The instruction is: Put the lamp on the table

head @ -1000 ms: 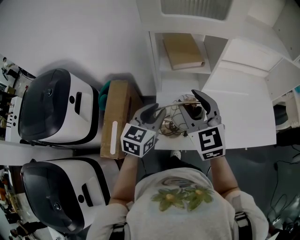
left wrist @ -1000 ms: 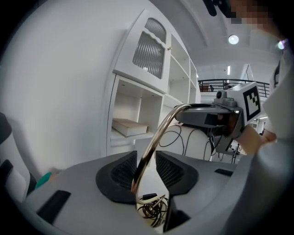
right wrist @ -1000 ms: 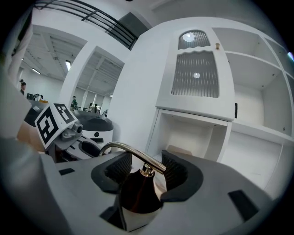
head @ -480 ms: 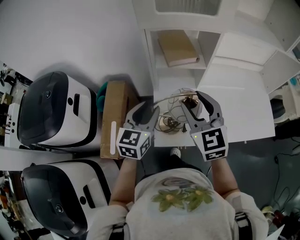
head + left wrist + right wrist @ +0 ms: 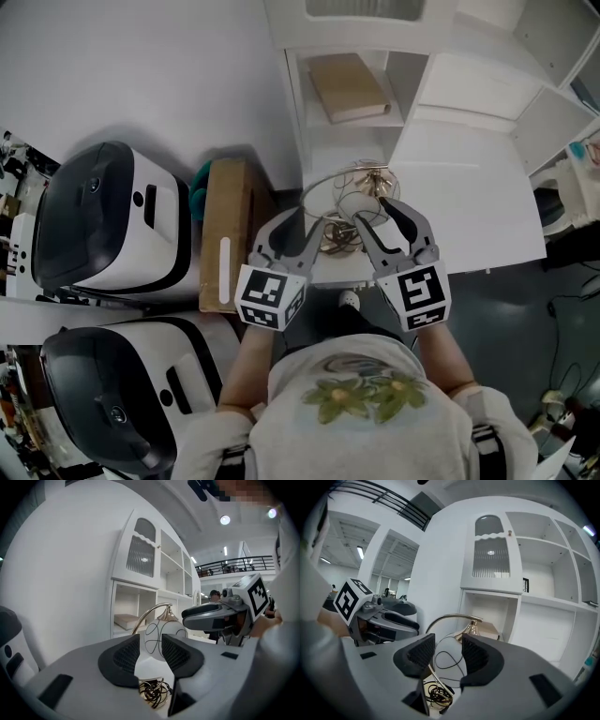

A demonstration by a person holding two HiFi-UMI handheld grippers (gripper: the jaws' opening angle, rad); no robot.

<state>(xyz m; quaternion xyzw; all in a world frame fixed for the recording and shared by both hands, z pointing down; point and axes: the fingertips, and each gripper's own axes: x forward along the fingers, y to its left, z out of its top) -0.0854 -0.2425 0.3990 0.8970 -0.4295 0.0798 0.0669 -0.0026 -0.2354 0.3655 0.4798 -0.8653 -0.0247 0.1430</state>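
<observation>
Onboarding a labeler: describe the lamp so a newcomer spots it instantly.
Find the white desk with shelves; the lamp stands at its near left edge. Unlike the tan book on the shelf, it has a curved gold arm and a white globe shade with black lines.

A cardboard box [image 5: 228, 230] stands beside two white machines [image 5: 103, 220]; a book [image 5: 347, 86] lies on a shelf [image 5: 298, 103].
</observation>
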